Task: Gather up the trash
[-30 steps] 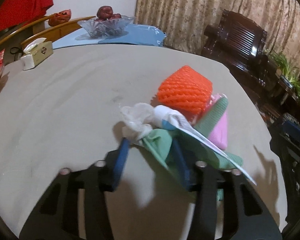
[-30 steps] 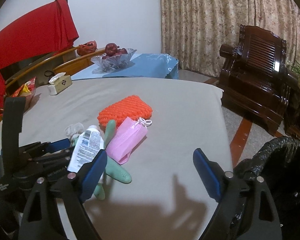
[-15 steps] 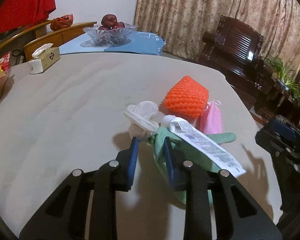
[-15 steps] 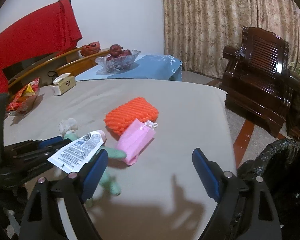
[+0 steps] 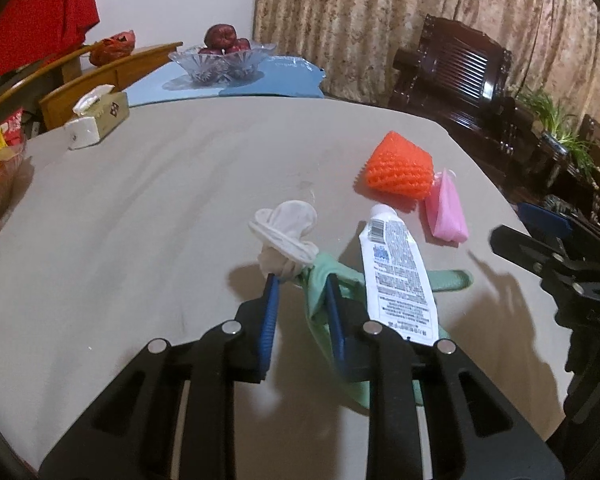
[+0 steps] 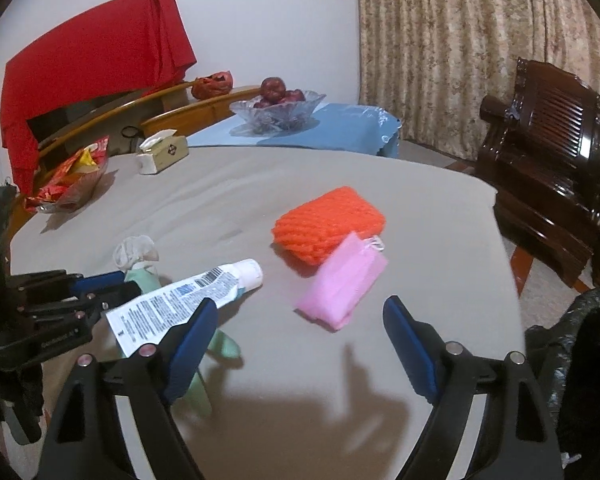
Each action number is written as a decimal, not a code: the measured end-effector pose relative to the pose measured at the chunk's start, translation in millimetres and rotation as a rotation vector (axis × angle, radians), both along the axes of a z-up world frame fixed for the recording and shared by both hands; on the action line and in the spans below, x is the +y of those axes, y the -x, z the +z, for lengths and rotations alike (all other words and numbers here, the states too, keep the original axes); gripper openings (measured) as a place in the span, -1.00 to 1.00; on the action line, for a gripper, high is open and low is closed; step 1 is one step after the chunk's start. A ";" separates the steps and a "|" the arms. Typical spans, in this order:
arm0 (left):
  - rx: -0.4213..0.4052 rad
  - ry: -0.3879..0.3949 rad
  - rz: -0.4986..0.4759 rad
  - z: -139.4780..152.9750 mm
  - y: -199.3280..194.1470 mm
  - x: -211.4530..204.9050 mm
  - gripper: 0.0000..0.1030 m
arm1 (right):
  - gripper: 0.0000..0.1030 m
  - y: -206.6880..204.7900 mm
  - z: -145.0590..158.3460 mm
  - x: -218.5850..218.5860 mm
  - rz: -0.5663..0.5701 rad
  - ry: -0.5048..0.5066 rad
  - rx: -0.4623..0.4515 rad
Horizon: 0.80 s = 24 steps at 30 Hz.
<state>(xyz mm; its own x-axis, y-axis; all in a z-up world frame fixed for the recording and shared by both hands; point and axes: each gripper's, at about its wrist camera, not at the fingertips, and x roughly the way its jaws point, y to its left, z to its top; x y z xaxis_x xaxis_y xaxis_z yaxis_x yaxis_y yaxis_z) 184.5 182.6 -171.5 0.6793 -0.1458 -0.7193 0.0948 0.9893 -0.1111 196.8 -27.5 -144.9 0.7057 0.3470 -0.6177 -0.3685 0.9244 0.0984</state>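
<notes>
Left wrist view: your left gripper (image 5: 300, 280) is nearly closed on a wad of white tissue (image 5: 286, 236) and a green glove (image 5: 320, 280), lifted off the table (image 5: 160, 208). A white tube (image 5: 396, 276) lies across the right finger and the glove; you cannot tell whether it is gripped or just resting there.

Right wrist view: your right gripper (image 6: 300, 320) is wide, jaws closing slightly, with nothing between them. It hangs over bare cloth near the table's right edge. Bin with black liner (image 6: 580, 344) sits just past that edge, low right.

Still on the table: orange net (image 6: 328, 224) and pink pouch (image 6: 344, 284), touching each other, just ahead of your right gripper.

Open room: the broad left and middle of the table is bare. Far left edge holds a snack bowl (image 6: 68, 184) and a tissue box (image 6: 164, 154). Beyond the far edge, a fruit bowl (image 6: 278, 108) on a blue cloth (image 6: 340, 132). Dark wooden chair (image 6: 548, 140) stands right of the table, well apart, against the curtain (image 6: 440, 40).
</notes>
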 end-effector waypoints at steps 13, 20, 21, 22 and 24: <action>0.014 0.022 -0.075 -13.1 2.9 -0.1 -0.57 | 0.52 -6.0 -8.8 37.7 0.053 -0.001 0.039; 0.019 0.024 -0.078 -16.1 2.4 8.5 -0.57 | 0.38 -7.9 -19.7 64.6 0.096 -0.001 0.078; 0.021 0.027 -0.077 -17.1 2.6 9.0 -0.57 | 0.36 -8.7 -21.2 67.3 0.100 -0.001 0.084; 0.023 0.033 -0.076 -18.0 2.3 10.0 -0.57 | 0.30 -9.8 -23.2 70.2 0.105 -0.001 0.094; 0.024 0.048 -0.073 -18.9 2.5 11.2 -0.57 | 0.21 -12.0 -28.6 75.0 0.115 -0.003 0.119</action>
